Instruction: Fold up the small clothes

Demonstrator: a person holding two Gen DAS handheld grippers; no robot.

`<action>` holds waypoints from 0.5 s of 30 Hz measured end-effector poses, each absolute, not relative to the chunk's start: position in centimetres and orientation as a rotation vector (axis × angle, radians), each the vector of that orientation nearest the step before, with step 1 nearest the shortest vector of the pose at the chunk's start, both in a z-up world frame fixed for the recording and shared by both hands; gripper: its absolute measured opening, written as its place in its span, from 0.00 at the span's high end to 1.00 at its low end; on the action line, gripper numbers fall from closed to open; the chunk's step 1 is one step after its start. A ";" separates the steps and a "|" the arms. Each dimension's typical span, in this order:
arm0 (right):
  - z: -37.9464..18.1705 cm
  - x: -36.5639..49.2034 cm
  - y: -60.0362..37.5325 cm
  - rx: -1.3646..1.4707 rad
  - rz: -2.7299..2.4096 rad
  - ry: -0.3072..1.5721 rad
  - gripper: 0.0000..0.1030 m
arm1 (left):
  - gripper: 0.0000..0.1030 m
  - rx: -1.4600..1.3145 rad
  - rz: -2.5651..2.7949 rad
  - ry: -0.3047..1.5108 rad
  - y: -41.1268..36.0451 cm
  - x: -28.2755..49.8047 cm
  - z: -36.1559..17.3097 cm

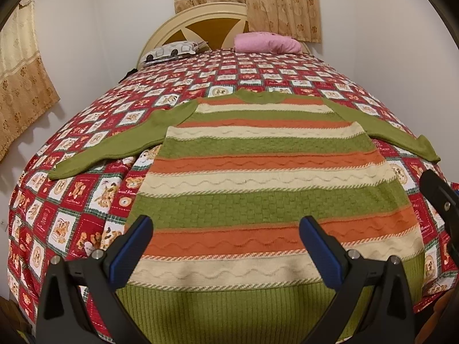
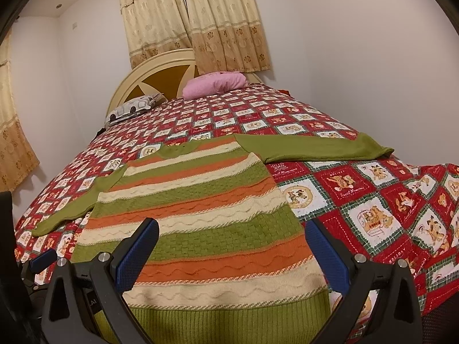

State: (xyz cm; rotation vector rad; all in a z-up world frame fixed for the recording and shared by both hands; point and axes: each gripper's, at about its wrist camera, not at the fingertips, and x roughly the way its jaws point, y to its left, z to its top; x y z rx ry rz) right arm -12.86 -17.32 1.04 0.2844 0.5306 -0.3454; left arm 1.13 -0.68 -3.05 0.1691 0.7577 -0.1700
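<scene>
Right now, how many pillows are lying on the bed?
2. A pink pillow lies at the headboard, toward the right. A grey and white patterned pillow lies at the headboard toward the left. Others could be hidden beyond the bedspread's far edge.

The sweater (image 1: 266,192) runs in green, orange and cream stripes with wavy knit lines, its sleeves plain green. The bedspread (image 2: 358,195) is a red-and-white check printed with teddy bears. A pink pillow (image 2: 215,84) lies by the cream headboard (image 2: 149,66).
</scene>
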 end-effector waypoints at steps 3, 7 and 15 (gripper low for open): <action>0.8 -12.6 -17.5 0.285 -0.348 0.540 0.01 | 0.00 0.171 -0.171 0.769 -0.8 1.4 -3.4; 0.0 -12.1 -17.8 0.278 -0.354 0.559 0.01 | 0.00 0.169 -0.172 0.785 -0.9 2.1 -4.0; -1.3 -10.9 -21.6 0.302 -0.431 0.587 0.01 | 0.00 0.158 -0.199 0.775 -0.7 4.7 -4.5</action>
